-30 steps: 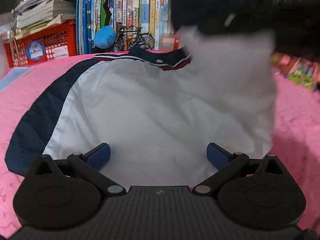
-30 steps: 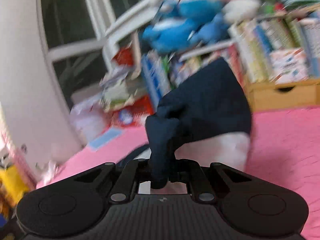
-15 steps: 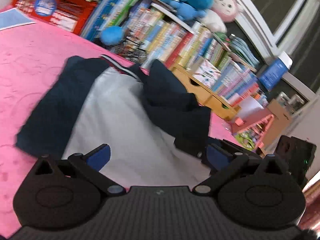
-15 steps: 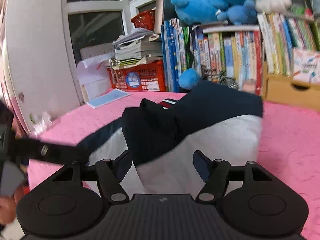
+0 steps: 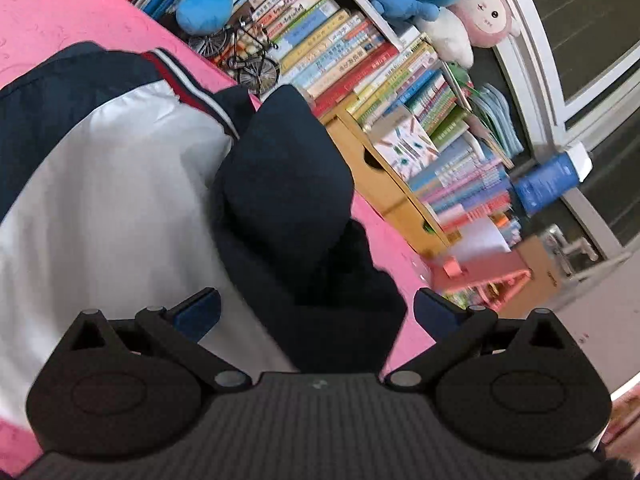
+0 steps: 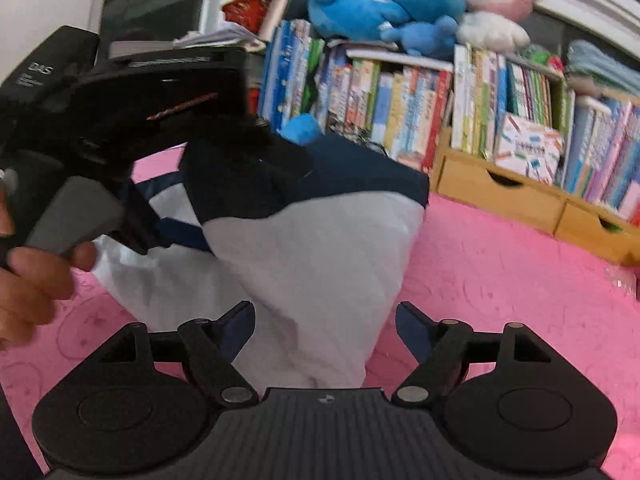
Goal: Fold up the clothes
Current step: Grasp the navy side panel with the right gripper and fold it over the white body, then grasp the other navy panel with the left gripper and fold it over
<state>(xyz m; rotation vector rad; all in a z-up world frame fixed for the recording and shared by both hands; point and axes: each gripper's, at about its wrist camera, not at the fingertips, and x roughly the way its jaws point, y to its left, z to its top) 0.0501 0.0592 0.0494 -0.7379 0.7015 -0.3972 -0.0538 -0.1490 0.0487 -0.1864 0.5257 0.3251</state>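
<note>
Jacket (image 6: pixel 320 248): only right wrist view shows the left claw (image 6: pixel 160 236) above it.

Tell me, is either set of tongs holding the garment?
Neither. Right tongs have just been opening, pads clear of the navy-and-white jacket; left tongs gape too.

Jacket (image 5: pixel 120 184): spread on pink cloth (image 5: pixel 52 12), navy sleeve (image 5: pixel 288 200) folded over.
Left gripper (image 5: pixel 316 308): jaws apart, nothing gripped.
Books (image 5: pixel 360 64): far right.
</note>
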